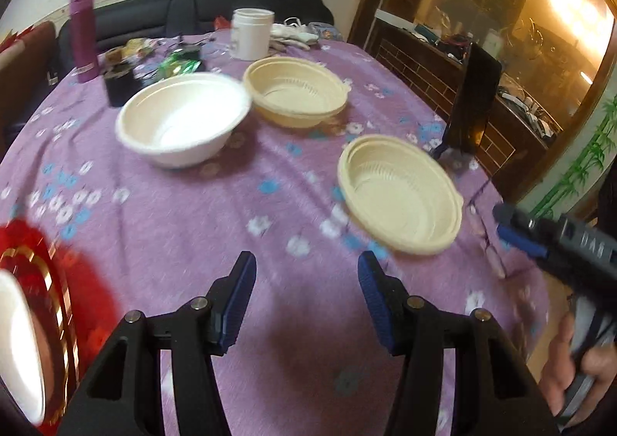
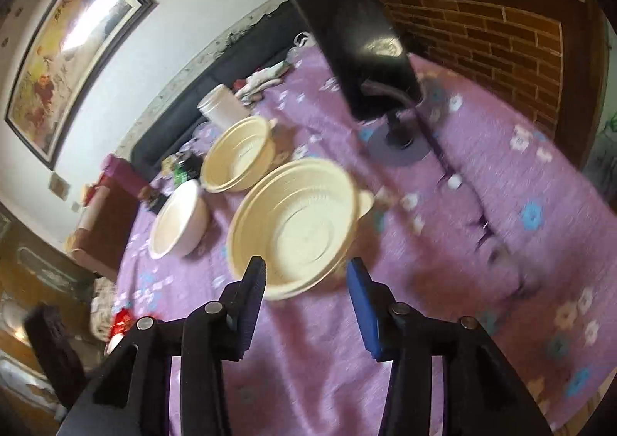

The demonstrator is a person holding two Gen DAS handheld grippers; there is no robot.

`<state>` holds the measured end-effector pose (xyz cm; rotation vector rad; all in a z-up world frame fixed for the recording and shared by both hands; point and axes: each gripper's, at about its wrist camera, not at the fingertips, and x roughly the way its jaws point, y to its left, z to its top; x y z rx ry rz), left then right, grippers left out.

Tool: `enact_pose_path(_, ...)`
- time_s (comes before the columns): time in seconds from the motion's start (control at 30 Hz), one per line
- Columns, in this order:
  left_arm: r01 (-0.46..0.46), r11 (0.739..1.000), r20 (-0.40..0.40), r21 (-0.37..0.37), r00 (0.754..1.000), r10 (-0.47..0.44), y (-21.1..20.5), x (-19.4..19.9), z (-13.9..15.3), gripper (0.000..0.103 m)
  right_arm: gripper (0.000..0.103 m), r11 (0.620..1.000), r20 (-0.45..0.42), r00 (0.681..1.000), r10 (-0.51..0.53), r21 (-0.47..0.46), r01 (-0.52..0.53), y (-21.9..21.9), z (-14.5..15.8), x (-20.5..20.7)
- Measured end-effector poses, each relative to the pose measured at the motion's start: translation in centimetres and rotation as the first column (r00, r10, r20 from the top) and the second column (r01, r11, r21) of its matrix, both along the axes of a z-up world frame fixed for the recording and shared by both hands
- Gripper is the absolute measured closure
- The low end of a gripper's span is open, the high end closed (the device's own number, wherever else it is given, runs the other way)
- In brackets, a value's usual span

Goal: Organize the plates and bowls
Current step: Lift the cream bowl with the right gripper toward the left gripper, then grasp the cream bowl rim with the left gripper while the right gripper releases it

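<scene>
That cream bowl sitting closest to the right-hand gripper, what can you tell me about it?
The nearest cream bowl is round and shallow, and looks like thin moulded plastic with ribbed concentric rings inside and a small tab handle on its rim. It is empty and sits upright on the purple flowered tablecloth, apart from the other bowls. The right gripper is open just in front of its near rim, touching nothing. In the left wrist view it lies near the table's right edge.

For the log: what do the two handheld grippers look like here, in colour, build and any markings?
Both match: the left gripper and right gripper have black angular plastic fingers with triangular cut-outs and silver pivot pins, tipped by ribbed blue pads. Seen from the left wrist view, the right gripper's dark body carries faint raised lettering, too blurred to read, and a bare hand holds it. No cables show.
</scene>
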<state>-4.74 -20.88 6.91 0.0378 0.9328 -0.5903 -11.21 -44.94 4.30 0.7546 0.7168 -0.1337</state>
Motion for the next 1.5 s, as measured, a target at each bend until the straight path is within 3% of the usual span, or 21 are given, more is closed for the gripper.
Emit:
enact_pose_path(0.07,-0.001,1.0,-0.018,-0.008,1.0,0.001,-1.1,1.2,0.0,0.053,0.056,1.0,-0.006,1.0,-0.006,-0.006,0.006,-0.5,-0.3,0.5)
enact_pose_path(0.13,0.017,0.999,-0.042,-0.028,0.999,-0.019,-2.3,2.5,-0.1,0.067,0.056,1.0,-0.017,1.0,-0.009,-0.014,0.009,-0.7,-0.8,1.0)
enact_pose_path(0.27,0.011,1.0,-0.029,-0.009,1.0,-0.011,-4.3,4.4,-0.3,0.076,0.056,0.999,-0.03,0.999,-0.013,-0.052,0.011,-0.8,-1.4,1.4)
enact_pose_path(0.5,0.027,1.0,-0.093,-0.015,0.995,-0.029,-6.9,7.1,-2.2,0.077,0.057,0.998,-0.063,0.998,-0.016,-0.068,0.011,-1.0,-2.6,2.4)
enact_pose_path(0.7,0.07,0.997,-0.123,-0.006,0.99,-0.071,-8.4,7.0,-4.2,0.081,0.077,0.998,-0.093,0.996,-0.002,-0.07,-0.005,-0.9,-3.8,3.8)
enact_pose_path(0.77,0.072,0.997,-0.097,0.012,0.993,-0.07,-8.4,6.4,-4.2,0.081,0.083,0.997,-0.084,0.996,0.003,-0.081,-0.01,-0.5,-3.6,3.9)
enact_pose_path(1.0,0.071,0.997,-0.045,0.014,0.997,-0.07,-7.3,5.0,-2.8,0.081,0.084,0.996,-0.06,0.998,0.011,-0.084,-0.016,-0.1,-3.1,3.5)
enact_pose_path(1.2,0.053,0.999,0.001,0.008,0.999,-0.053,-4.9,2.7,-0.6,0.08,0.084,0.99,-0.022,0.999,0.042,-0.137,-0.045,1.5,-0.7,2.4)
enact_pose_path(1.37,0.019,1.0,0.046,0.013,0.999,-0.019,-1.2,-0.2,0.6,0.073,0.084,0.981,0.0,0.993,0.117,-0.157,-0.116,3.9,0.8,1.4)
enact_pose_path(1.5,-0.05,0.999,0.073,0.018,0.996,0.048,2.6,-2.3,0.4,0.069,0.084,0.963,-0.019,0.976,0.216,-0.159,-0.216,7.5,0.1,1.3)
